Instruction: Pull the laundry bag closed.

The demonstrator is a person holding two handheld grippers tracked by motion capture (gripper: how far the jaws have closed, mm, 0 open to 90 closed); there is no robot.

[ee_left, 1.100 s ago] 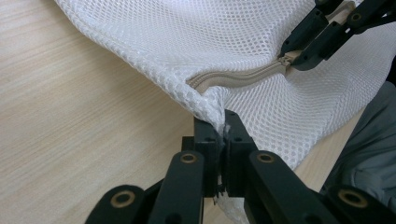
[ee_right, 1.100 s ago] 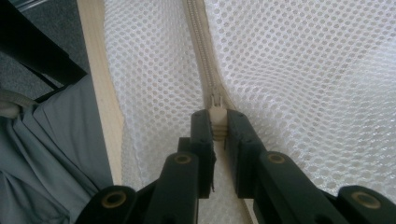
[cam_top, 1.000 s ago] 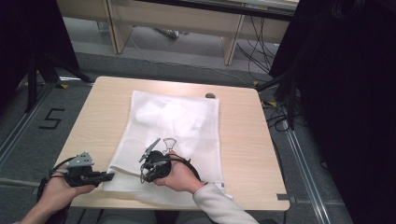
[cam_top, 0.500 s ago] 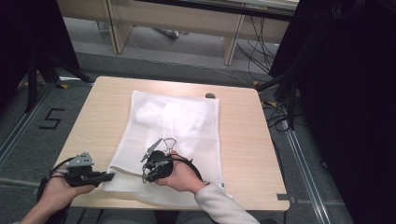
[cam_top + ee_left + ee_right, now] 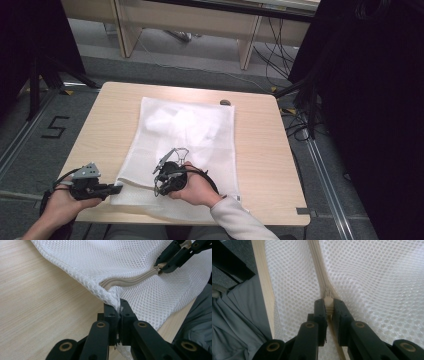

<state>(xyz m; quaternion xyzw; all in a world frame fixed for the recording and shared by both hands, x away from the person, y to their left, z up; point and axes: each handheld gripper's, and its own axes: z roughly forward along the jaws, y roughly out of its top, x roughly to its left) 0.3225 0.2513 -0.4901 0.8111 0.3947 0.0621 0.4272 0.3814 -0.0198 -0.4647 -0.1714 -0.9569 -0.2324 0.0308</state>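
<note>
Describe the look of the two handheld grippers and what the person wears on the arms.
Both grippers, left gripper and right gripper, are black, with flat linked jaws pinned by brass-coloured rivets. The left carries a grey three-cornered plate on top; black cables trail from each. A light grey sleeve covers the right forearm.

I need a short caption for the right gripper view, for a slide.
Right gripper shut on the beige zipper pull of a white mesh laundry bag.
</note>
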